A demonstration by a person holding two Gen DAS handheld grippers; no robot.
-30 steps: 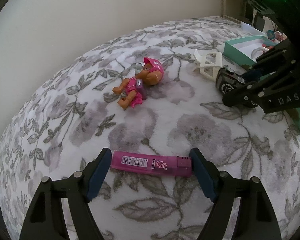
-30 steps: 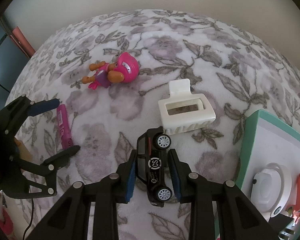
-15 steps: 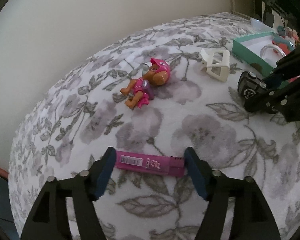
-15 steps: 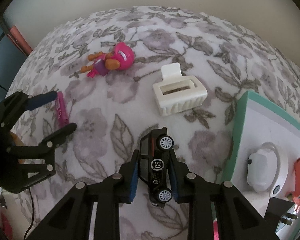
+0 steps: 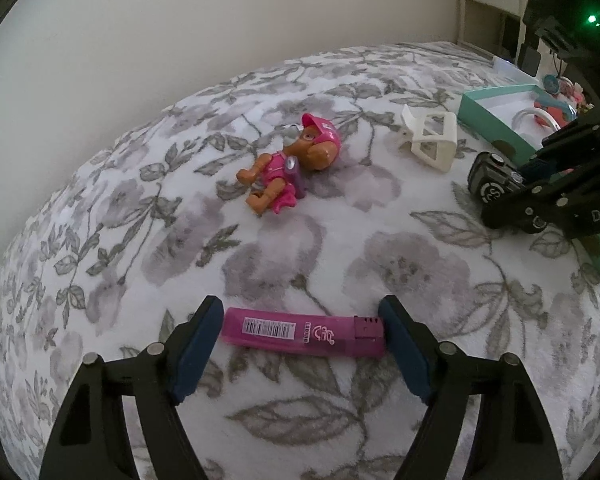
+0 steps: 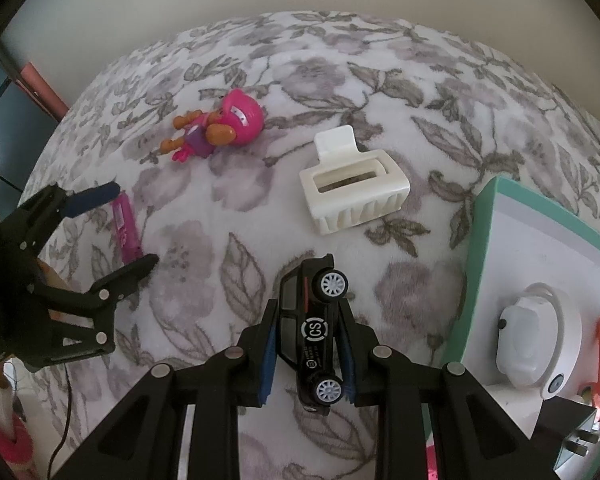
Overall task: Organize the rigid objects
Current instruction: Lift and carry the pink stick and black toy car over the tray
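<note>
**Car gripped on the right, lighter lying between spread jaws on the left**

I am working over a white blanket with a grey floral print [image 5: 400, 264], which carries everything and runs back to a plain cream wall. At its right edge sits a shallow teal cardboard box with a white inside [image 6: 485, 216]; in it I see a round white plastic device [image 6: 536, 336] and an orange thing cut off by the frame.

My right gripper [image 6: 310, 346] has its jaws narrow, and they clamp a black toy car with white wheels and a "CS" roundel [image 6: 314, 320] by its sides, just beside the box's near left wall. Whether the car touches the blanket I cannot tell.

Beyond the car, toward the middle of the blanket, lies a cream plastic hair claw clip [image 6: 354, 196]. Further toward the wall edge a toy puppy figure in a pink helmet [image 5: 296, 164] lies on its side.

My left gripper [image 5: 300, 332] stands wide, its jaws having just been opening. A translucent pink lighter with a barcode label [image 5: 304, 334] lies flat on the blanket lengthwise between the blue pads, near the left edge; a small gap shows at each end.
</note>
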